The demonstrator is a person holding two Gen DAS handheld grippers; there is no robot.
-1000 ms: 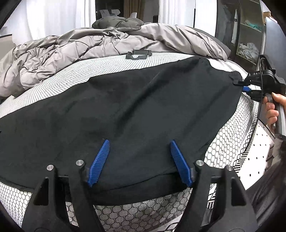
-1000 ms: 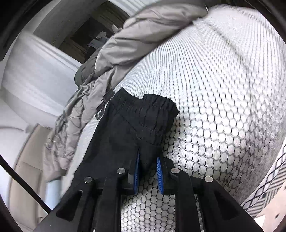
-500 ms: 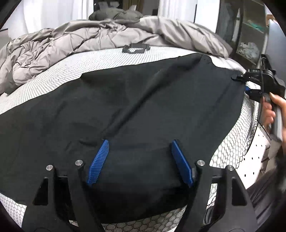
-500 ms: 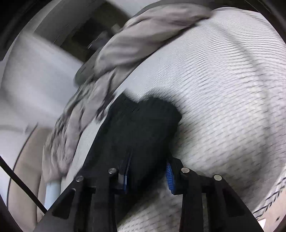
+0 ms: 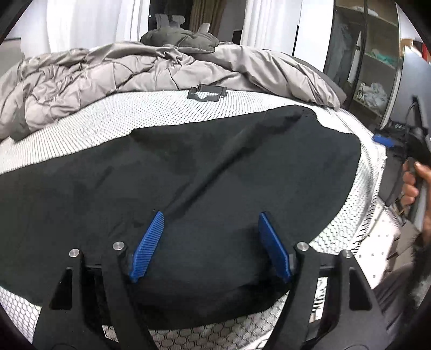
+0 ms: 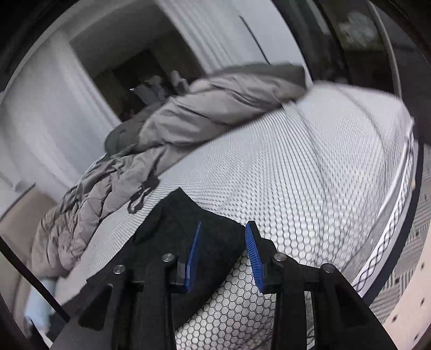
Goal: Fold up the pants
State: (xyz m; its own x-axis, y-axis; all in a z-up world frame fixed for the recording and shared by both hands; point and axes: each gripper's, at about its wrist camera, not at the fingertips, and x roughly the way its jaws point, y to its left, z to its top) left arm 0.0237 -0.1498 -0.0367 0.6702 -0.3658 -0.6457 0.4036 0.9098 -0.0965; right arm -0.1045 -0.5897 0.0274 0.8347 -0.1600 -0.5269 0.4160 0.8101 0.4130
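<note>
Both wrist views look low and close across the bed (image 5: pixel 188 113), sharing the pants (image 5: pixel 215 175).

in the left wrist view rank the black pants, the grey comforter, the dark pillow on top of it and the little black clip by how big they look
1. black pants, largest; they lie nearest the camera, which inflates them.
2. grey comforter, farther back, so its true size against the pants is unsure.
3. dark pillow.
4. black clip, smallest.

Bed w/ white honeycomb-mesh mattress (image 5: pixel 113 129) fills the room's middle. Grey duvet (image 5: pixel 134 72) bunched at its far end, dark pillow (image 5: pixel 180 39) just behind that. White curtains (image 5: pixel 80 24) beyond the bed, dark gap between them. Glass-front shelving (image 5: pixel 374 62) right of bed.
</note>
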